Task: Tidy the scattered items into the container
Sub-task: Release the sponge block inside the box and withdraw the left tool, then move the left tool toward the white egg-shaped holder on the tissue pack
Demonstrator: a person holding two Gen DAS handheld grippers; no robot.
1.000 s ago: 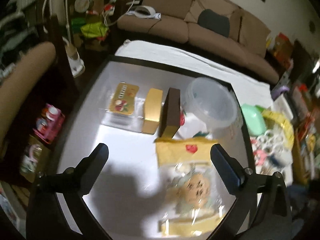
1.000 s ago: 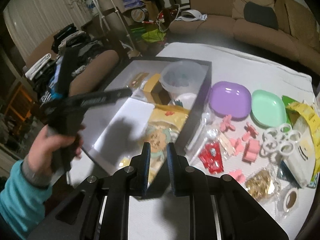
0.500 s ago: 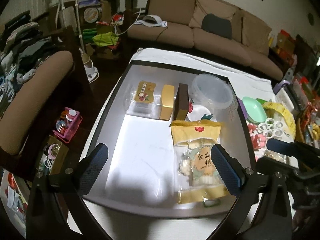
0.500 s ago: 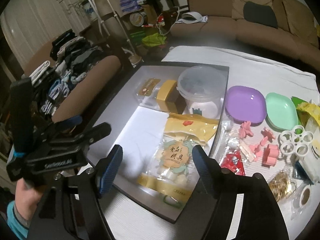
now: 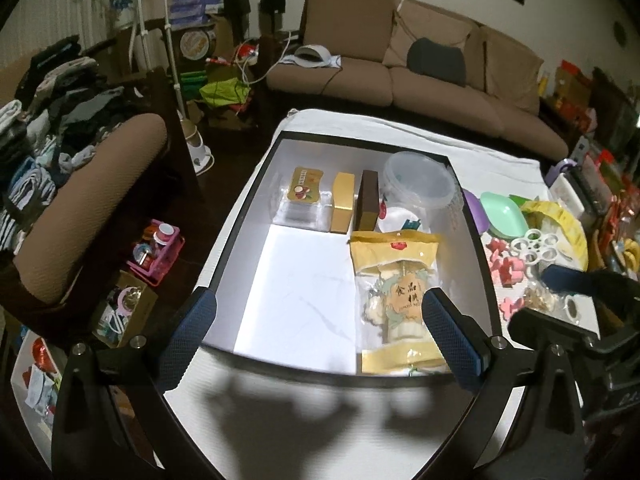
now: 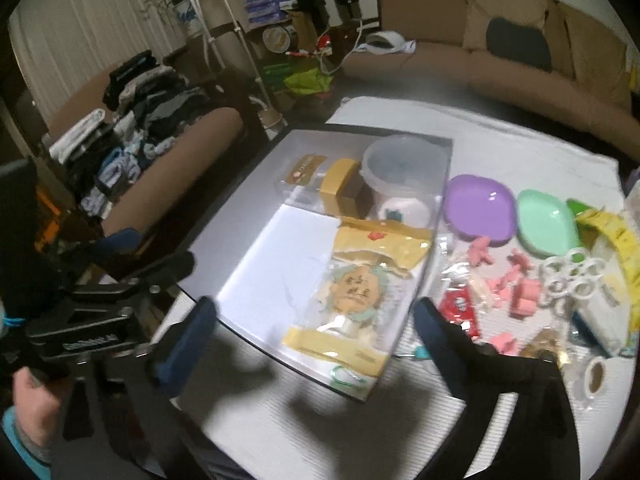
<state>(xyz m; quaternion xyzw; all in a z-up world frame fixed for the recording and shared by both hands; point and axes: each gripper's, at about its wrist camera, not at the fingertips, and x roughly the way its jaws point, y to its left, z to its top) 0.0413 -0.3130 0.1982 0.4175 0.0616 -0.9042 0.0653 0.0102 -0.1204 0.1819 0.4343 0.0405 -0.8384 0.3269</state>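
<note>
Task looks partly done, maybe a third: five or six things sit in the box, and a good pile is left on the white cloth to its right.

Box [image 5: 256, 184], black rim, white inside, holds, left to right: a clear pack with a gold label [image 5: 306, 190] at the far left of the back row, a gold bar box [image 5: 343, 207] just beside it, a dark brown box [image 5: 368, 200] standing on edge, touching the gold one, then a clear round tub [image 5: 418, 184] in the far right corner with a white round thing [image 5: 394, 218] in front of it. The yellow snack bag [image 5: 396, 292] lies flat along the right wall, near end resting on the front rim. The left half of the floor is bare.

Outside, right of the box: purple plate [image 6: 478, 210], green plate [image 6: 548, 224], pink bits [image 6: 524, 292], red packets [image 6: 460, 308], white ring mould [image 6: 570, 276], yellow tape [image 6: 616, 236], a small tape roll [image 6: 594, 376]. All of these are left to pack.

Left gripper [image 5: 320, 330] is spread wide, nothing in it, hovering over the near rim. Right gripper [image 6: 316, 336] has just been opening; its jaws now stand wide and empty, with the snack bag lying below them untouched.
</note>
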